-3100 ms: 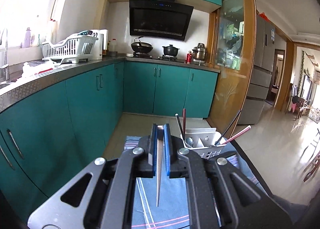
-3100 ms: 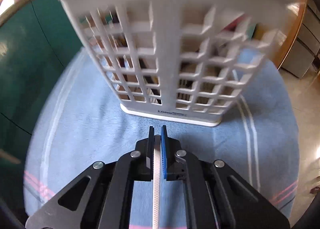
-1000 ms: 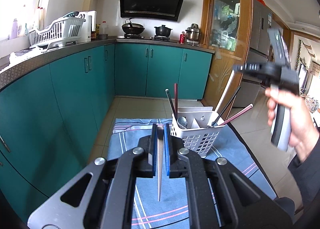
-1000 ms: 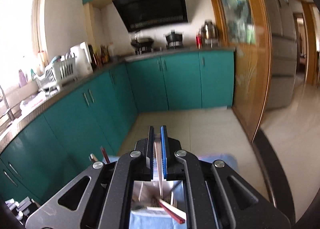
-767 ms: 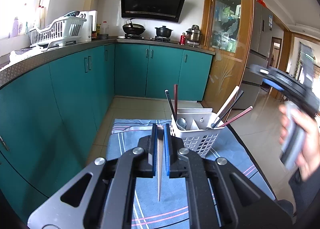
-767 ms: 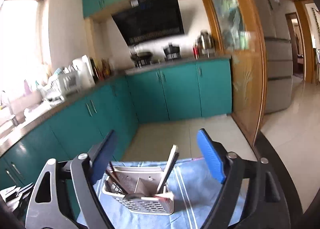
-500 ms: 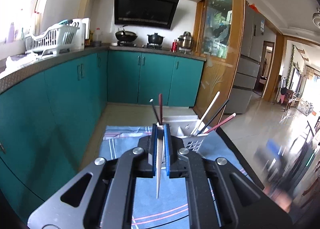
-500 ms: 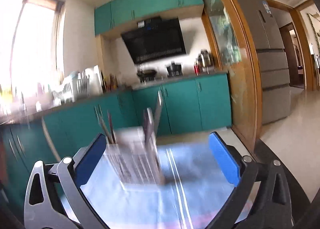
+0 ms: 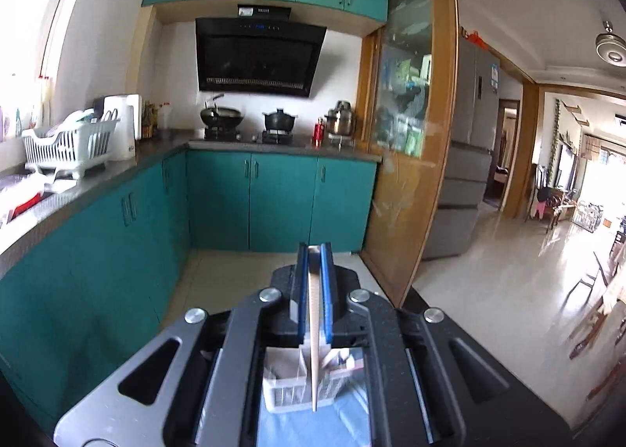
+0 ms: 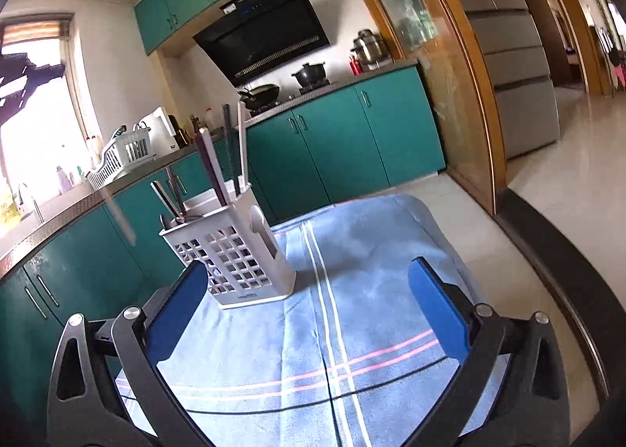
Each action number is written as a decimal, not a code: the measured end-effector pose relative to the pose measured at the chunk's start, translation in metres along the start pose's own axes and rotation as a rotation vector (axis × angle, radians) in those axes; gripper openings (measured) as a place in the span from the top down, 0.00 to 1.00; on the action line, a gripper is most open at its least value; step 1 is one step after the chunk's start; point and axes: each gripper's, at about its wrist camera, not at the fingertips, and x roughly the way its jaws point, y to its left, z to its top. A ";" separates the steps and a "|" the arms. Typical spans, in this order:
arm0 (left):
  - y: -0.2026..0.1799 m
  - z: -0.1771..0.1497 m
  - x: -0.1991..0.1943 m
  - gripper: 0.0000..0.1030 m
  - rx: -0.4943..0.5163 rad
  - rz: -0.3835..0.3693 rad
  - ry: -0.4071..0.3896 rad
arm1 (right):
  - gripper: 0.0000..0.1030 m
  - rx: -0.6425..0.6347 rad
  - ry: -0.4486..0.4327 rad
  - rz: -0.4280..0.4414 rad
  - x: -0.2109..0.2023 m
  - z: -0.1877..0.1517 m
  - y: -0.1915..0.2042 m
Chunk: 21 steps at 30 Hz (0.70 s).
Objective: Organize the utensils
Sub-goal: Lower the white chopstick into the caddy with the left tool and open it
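Note:
My left gripper (image 9: 314, 251) is shut on a pale chopstick (image 9: 313, 337) that points down toward the white utensil caddy (image 9: 297, 384), seen below through the gripper frame. In the right wrist view the caddy (image 10: 234, 251) stands on a blue striped cloth (image 10: 352, 290) and holds several chopsticks and spoons. My right gripper (image 10: 305, 314) is open and empty, low over the cloth just in front of the caddy. A blurred pale chopstick (image 10: 119, 220) hangs in the air left of the caddy.
Teal cabinets (image 9: 281, 200) and a counter with a white dish rack (image 9: 66, 146) run along the left and back. A stove with pots (image 9: 250, 122) is at the back. The black table edge (image 10: 567, 263) lies to the right of the cloth.
My right gripper let its chopstick go into the caddy, opened and dropped low in front of it. My left gripper rose and moved over the caddy, still holding its chopstick.

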 end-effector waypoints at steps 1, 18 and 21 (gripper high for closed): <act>-0.001 0.006 0.008 0.94 0.001 0.010 -0.008 | 0.03 0.006 0.007 0.003 0.000 0.000 -0.003; 0.046 -0.108 0.158 0.92 -0.058 0.103 0.260 | 0.03 -0.026 0.069 0.006 0.018 -0.006 -0.005; 0.045 -0.138 0.136 0.18 -0.013 0.114 0.253 | 0.03 -0.052 0.074 0.011 0.019 -0.008 0.002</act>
